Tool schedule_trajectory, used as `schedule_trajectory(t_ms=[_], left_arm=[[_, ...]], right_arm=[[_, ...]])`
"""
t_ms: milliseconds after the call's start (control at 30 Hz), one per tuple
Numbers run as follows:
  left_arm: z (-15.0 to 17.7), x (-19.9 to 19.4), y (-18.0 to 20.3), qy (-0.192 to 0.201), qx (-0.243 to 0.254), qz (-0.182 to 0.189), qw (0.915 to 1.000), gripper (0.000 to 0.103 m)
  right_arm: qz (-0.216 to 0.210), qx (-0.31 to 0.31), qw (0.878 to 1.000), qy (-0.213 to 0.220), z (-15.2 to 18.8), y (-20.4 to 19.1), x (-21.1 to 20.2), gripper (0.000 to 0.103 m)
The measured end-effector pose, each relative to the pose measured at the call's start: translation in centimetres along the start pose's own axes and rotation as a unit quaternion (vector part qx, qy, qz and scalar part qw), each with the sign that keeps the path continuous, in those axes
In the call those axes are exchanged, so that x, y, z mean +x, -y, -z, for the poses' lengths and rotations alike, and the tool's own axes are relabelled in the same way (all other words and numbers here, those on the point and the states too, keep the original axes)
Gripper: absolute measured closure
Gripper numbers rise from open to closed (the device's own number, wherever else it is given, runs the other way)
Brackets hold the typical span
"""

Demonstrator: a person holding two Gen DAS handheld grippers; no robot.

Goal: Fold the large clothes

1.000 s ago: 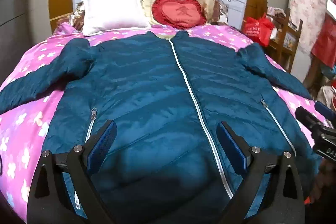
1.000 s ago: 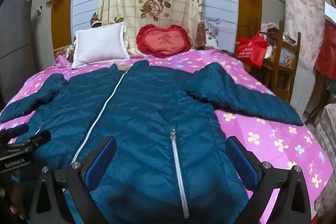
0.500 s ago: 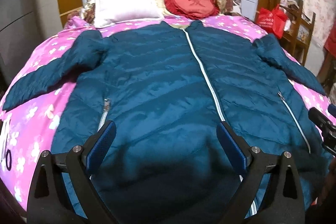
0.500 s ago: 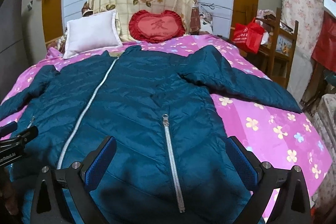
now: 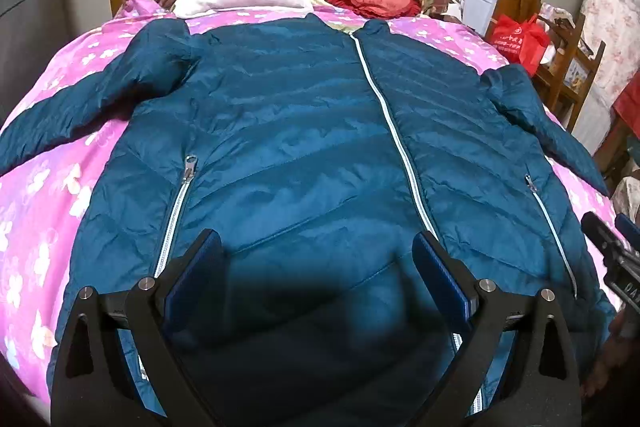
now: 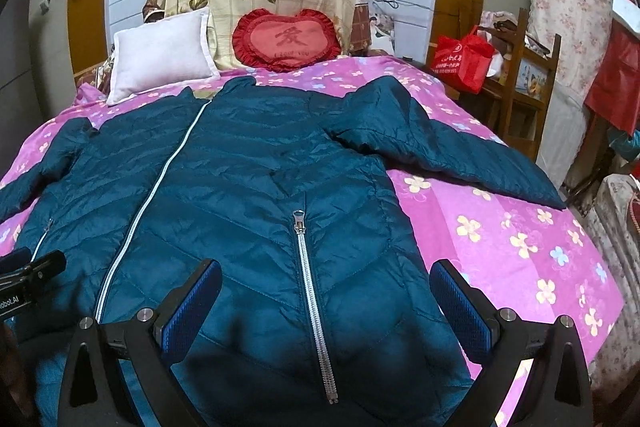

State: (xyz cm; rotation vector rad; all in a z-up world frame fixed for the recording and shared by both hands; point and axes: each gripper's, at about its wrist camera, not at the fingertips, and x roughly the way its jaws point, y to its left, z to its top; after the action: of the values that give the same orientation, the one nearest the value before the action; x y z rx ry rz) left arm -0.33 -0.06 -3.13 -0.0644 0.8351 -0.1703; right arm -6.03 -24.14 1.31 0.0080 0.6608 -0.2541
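Observation:
A dark teal puffer jacket [image 5: 304,147] lies flat, front up and zipped, on a pink flowered bedspread [image 5: 36,227]; it also shows in the right wrist view [image 6: 256,195]. Both sleeves spread outward. My left gripper [image 5: 316,259] is open and empty, hovering over the jacket's lower left half, between the left pocket zipper [image 5: 176,211] and the centre zipper [image 5: 400,147]. My right gripper [image 6: 326,287] is open and empty above the lower right half, straddling the right pocket zipper [image 6: 310,291]. The jacket's hem is hidden under both grippers.
A white pillow [image 6: 160,55] and a red heart cushion [image 6: 286,41] lie at the head of the bed. A red bag [image 6: 460,63] and a wooden chair [image 6: 528,87] stand to the right of the bed. Each gripper shows at the edge of the other's view.
Both grippers have moved forward and lower over the jacket's bottom part, tilting down. The jacket has not moved. Both stay open.

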Motion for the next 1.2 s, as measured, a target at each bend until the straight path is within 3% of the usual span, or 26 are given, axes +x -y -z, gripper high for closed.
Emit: schedule_trajectory(t_ms=[67,433,667,833,933,1200], left_arm=[[0.0,-0.1,0.2,0.002,0.005,-0.001,1.0000,0.006],[-0.1,-0.4,0.0,0.012,0.009,-0.009,0.9998,0.006],[-0.1,0.1,-0.1,0.003,0.017,-0.050,0.9986,0.006],[0.1,0.3,-0.2,0.005,0.016,-0.061,0.9980,0.006],[0.1,0.5,0.3,-0.003,0.026,-0.067,0.9974,0.006],[0.2,-0.2,1.1,0.016,0.044,-0.063,0.9969,0.006]], right_arm=[[0.002,-0.002,1.000,-0.023,0.1,-0.1,0.7,0.000],[-0.002,0.000,1.000,-0.020,-0.1,-0.2,0.5,0.000],[-0.003,0.002,1.000,-0.015,-0.4,0.0,0.4,0.000],[-0.019,0.010,1.000,0.017,-0.1,0.5,-0.7,0.000],[-0.051,0.018,0.998,0.025,-0.5,0.3,-1.1,0.000],[-0.055,-0.013,0.997,0.044,-0.6,-1.3,-1.8,0.000]])
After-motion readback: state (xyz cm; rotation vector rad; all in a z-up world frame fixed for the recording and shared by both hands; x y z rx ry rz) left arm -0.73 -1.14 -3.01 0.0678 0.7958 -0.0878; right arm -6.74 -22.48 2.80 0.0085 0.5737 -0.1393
